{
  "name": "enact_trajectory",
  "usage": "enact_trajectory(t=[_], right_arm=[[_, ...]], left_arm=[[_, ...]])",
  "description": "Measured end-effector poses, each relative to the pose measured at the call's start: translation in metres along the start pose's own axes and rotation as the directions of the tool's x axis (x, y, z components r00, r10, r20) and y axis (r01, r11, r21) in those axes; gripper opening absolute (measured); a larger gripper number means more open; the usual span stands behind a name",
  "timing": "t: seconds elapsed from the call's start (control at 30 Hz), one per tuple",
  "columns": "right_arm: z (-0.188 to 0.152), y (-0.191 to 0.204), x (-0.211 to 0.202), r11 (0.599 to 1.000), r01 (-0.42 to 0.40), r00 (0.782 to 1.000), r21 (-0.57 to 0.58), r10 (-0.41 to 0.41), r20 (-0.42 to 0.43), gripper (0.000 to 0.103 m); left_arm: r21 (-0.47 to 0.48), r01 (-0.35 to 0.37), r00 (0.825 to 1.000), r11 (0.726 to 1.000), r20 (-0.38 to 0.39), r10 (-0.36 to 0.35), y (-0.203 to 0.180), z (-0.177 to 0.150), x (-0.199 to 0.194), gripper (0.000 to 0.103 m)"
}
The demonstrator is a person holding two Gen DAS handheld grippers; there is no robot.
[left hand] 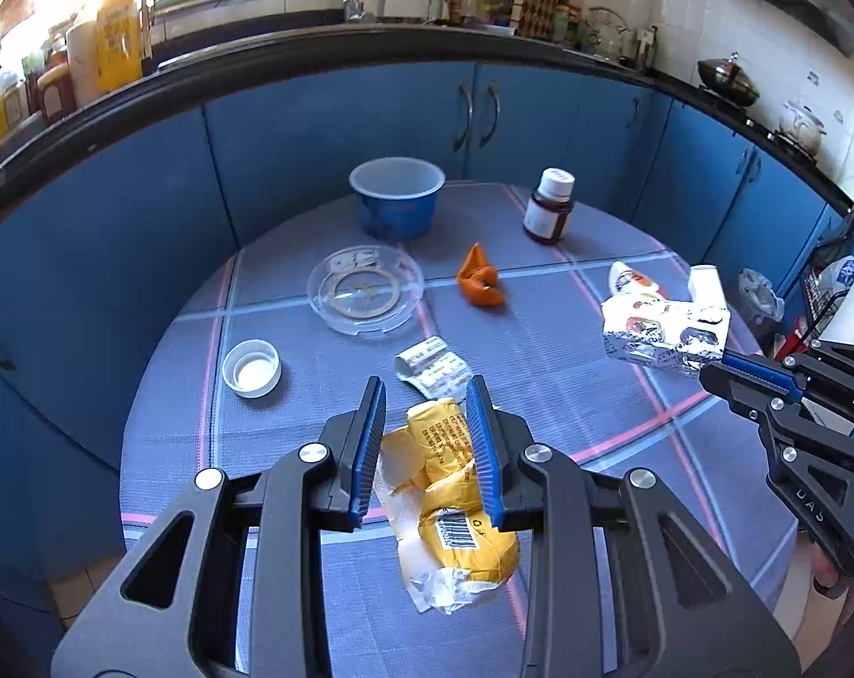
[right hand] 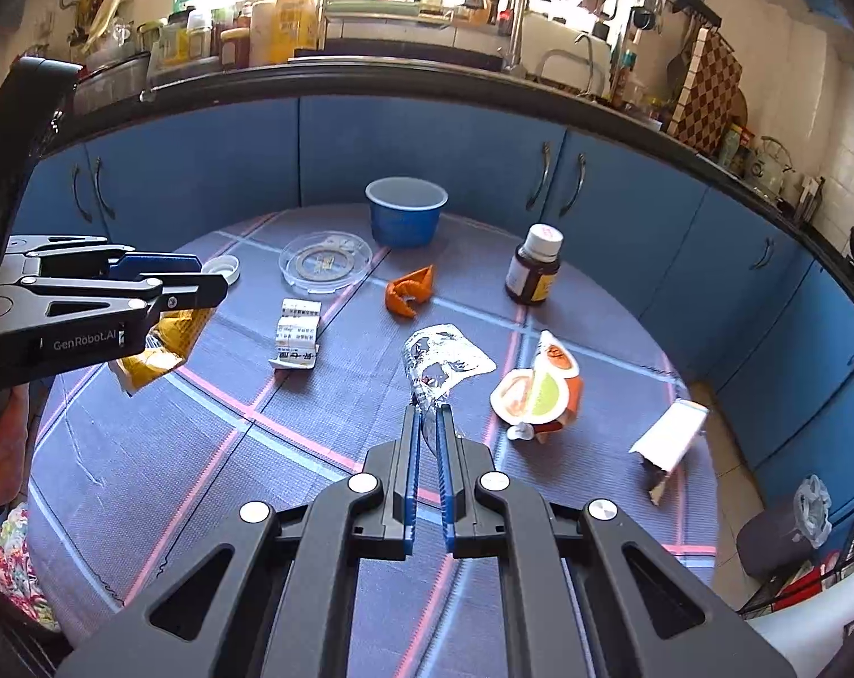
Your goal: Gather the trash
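Two grippers are each carrying a piece of trash above the round bench [left hand: 624,412], which is covered by a blue-grey cloth with pink and pale blue stripes. The left gripper [left hand: 427,440] has its fingers [left hand: 370,452] clenched on a crumpled yellow wrapper [left hand: 455,514] with a barcode, white paper trailing from its lower edge; in the right wrist view the wrapper hangs below that gripper, clear of the cloth. The right gripper [right hand: 427,452] has its fingers [right hand: 410,469] pinched almost together on the edge of a crumpled silver-and-white foil wrapper [right hand: 443,361] printed in black, which sticks out ahead of the tips.

Several items lie loose on the bench. A folded white leaflet [right hand: 298,339] lies near the middle, an orange peel [right hand: 408,296] beyond it. A clear plastic lid [right hand: 325,263] sits just in front of a blue bowl [right hand: 407,217] at the far edge, and a white bottle cap [left hand: 251,368] lies open side up to the lid's left. A brown medicine bottle [right hand: 534,271] with a white cap stands upright to the right of the peel. Nearer the right edge lie a flattened snack packet [right hand: 537,390] showing orange and a lime-green slice, and a torn white carton [right hand: 672,435] at the rim.

Blue cabinets [left hand: 336,141] under a dark countertop curve behind.
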State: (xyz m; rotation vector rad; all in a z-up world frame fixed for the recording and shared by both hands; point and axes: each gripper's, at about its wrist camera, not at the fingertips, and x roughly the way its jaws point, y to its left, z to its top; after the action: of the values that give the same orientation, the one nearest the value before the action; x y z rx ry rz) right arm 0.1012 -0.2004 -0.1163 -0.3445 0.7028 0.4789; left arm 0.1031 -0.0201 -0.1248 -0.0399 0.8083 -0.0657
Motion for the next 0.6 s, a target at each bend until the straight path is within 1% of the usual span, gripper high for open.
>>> enact_trajectory(t=[0.03, 0.1, 0.4, 0.47, 0.53, 0.6], right_arm=[[0.000, -0.001, -0.002, 1.000, 0.005, 1.000, -0.001, -0.005, 0.003, 0.006], [-0.001, -0.003, -0.009, 1.000, 0.016, 1.000, 0.000, -0.016, 0.013, 0.006], [-0.007, -0.016, -0.027, 0.999, 0.043, 0.998, 0.020, -0.044, 0.038, 0.007], [-0.008, -0.017, -0.029, 0.999, 0.046, 0.998, 0.019, -0.046, 0.042, 0.006], [-0.010, -0.017, -0.031, 0.999, 0.044, 0.998, 0.017, -0.044, 0.045, 0.006], [-0.012, -0.017, -0.030, 0.999, 0.039, 0.998, 0.018, -0.040, 0.043, 0.007]], left_arm=[[0.004, 0.002, 1.000, 1.000, 0.004, -0.002, -0.003, 0.000, -0.003, 0.031], [0.016, 0.010, 1.000, 1.000, 0.006, -0.010, -0.009, 0.002, -0.007, 0.022], [0.053, 0.016, 0.999, 0.998, 0.039, -0.018, -0.031, 0.006, -0.023, 0.022], [0.066, 0.021, 1.000, 0.998, 0.021, -0.022, -0.030, 0.005, -0.023, 0.022], [0.060, 0.014, 1.000, 0.998, 0.010, -0.015, -0.023, 0.000, -0.025, 0.023], [0.071, 0.039, 0.999, 0.997, -0.017, -0.038, -0.018, -0.007, -0.021, 0.025]])
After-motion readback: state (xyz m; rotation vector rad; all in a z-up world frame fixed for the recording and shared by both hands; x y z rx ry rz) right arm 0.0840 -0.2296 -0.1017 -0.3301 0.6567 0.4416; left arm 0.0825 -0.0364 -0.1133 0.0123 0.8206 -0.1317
